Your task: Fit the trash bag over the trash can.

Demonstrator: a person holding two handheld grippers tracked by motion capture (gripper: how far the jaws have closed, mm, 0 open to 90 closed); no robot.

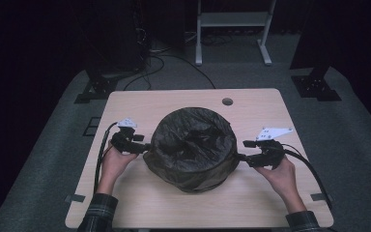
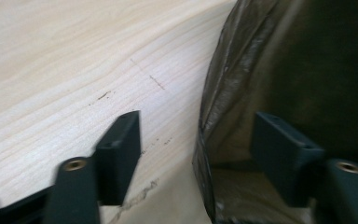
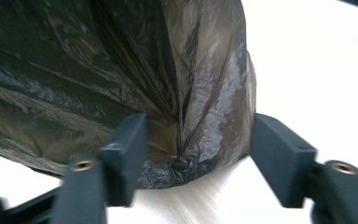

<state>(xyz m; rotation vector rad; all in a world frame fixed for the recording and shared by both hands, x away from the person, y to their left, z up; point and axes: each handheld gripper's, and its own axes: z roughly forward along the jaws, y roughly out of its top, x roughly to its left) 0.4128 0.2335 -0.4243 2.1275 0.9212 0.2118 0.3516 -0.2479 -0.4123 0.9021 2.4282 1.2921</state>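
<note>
At mid-surface (image 1: pixel 125 203) sits a round black bag (image 1: pixel 193 147). Left tool (image 1: pixel 145 148) and right tool (image 1: pixel 244 155) flank it at opposite sides, each with jaws apart astride the bag's film edge, pads not pressing it.

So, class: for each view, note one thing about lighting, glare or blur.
High view: dim, room dark beyond the table. Left gripper view: soft blur on the black bag, table evenly lit. Right gripper view: table washed out white, sheen on the bag's folds, jaw edges blurred.
</note>
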